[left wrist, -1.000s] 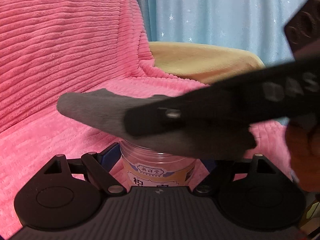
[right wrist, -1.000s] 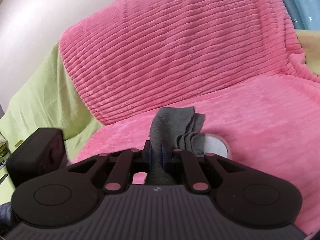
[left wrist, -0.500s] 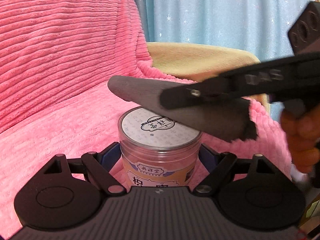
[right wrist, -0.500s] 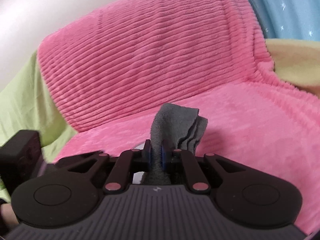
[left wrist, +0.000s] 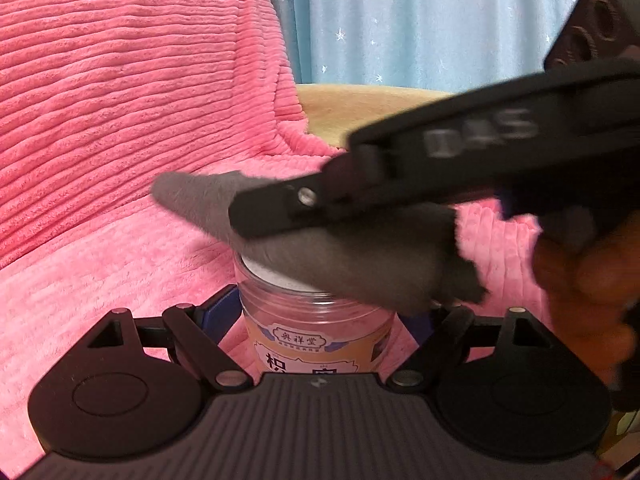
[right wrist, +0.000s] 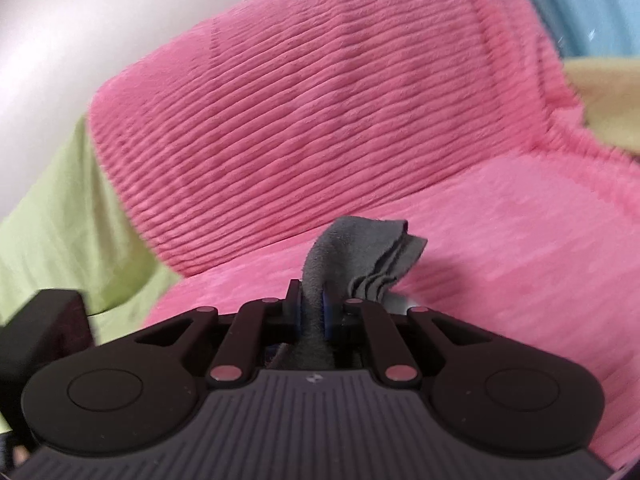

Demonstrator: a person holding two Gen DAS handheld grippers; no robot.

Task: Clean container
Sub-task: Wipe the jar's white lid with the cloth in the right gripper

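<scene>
A clear plastic container with a white lid and a printed label stands upright between the blue pads of my left gripper, which is shut on its sides. My right gripper is shut on a folded grey cloth. In the left wrist view that gripper reaches in from the right, and the grey cloth lies across the white lid, covering most of it. A hand holds the right gripper at the right edge.
A pink ribbed blanket covers the seat and backrest behind the container. A tan cushion and a blue starred curtain lie beyond. A green cover shows on the left in the right wrist view.
The right gripper and cloth swung right and lifted off the lid half a second ago, then came back left and down onto the lid. The left gripper and container kept still.
</scene>
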